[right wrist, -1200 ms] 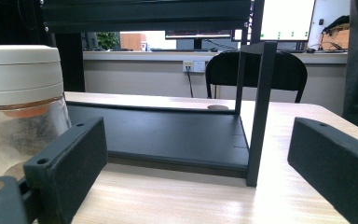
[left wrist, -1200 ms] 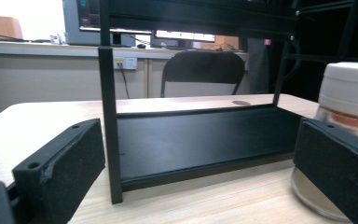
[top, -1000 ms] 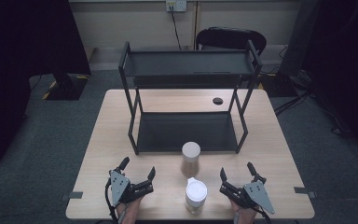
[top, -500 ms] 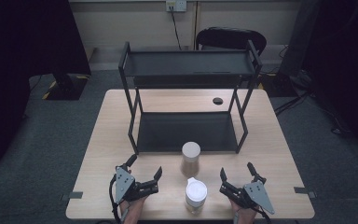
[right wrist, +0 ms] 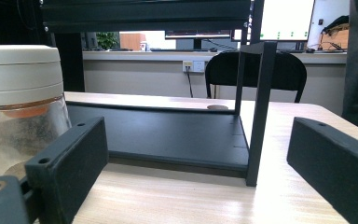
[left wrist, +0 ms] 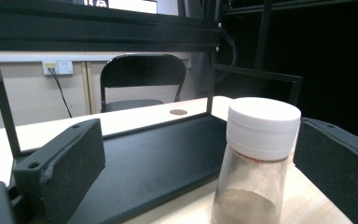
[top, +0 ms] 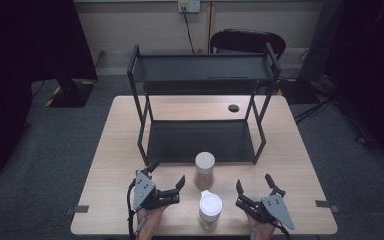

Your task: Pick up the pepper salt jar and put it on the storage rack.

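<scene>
Left gripper [top: 166, 179]: jaws spread wide, nothing between pads; near table's front edge, angled toward far jar [top: 204, 170]; that jar upright just in front of rack [top: 200, 142], white lid, brownish powder inside; in left gripper view jar [left wrist: 256, 161] stands ahead, nearer right-hand jaw, untouched; right gripper [top: 254, 187]: jaws spread, empty, beside near jar [top: 210, 210]; near jar upright at front edge between grippers; table [top: 300, 165] light wood.

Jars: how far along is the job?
Nothing placed: both shelves of the rack are bare. The far jar and near jar stand on the table. Left gripper is open, facing the far jar; right gripper is open. Grasping and moving remain.
</scene>
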